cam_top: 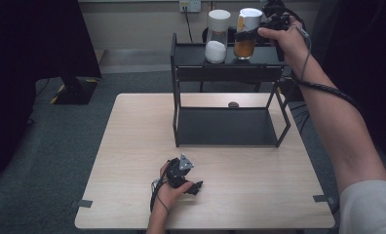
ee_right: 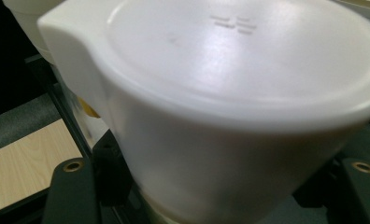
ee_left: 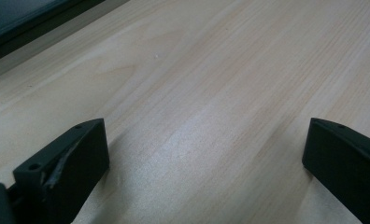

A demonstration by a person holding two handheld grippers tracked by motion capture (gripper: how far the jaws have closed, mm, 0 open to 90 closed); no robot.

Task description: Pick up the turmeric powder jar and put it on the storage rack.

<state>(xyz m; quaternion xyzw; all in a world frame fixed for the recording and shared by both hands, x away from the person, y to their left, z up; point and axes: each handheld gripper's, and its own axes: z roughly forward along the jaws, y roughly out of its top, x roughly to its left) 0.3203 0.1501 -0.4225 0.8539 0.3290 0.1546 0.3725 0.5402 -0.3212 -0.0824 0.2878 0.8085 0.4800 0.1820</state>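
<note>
Near the table's (cam_top: 132, 146) front edge, left of centre, the left gripper (cam_top: 193, 186) rests in the person's hand with its jaws spread wide over bare wood. On the top shelf of the black rack (cam_top: 225, 73) at the table's back edge stands a white-capped jar of white powder (cam_top: 217, 38). Just right of it, at the shelf's right end, the right gripper (cam_top: 247, 33) is clamped on the orange-filled jar (cam_top: 246, 34), gripping it just below its white cap (ee_right: 230, 93).

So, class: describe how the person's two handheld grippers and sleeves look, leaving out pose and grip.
Both grippers are black. The left gripper carries a grey three-cornered plate and has blocky black jaws. A black cable trails from the right gripper along the forearm. A light grey sleeve covers the right upper arm.
</note>
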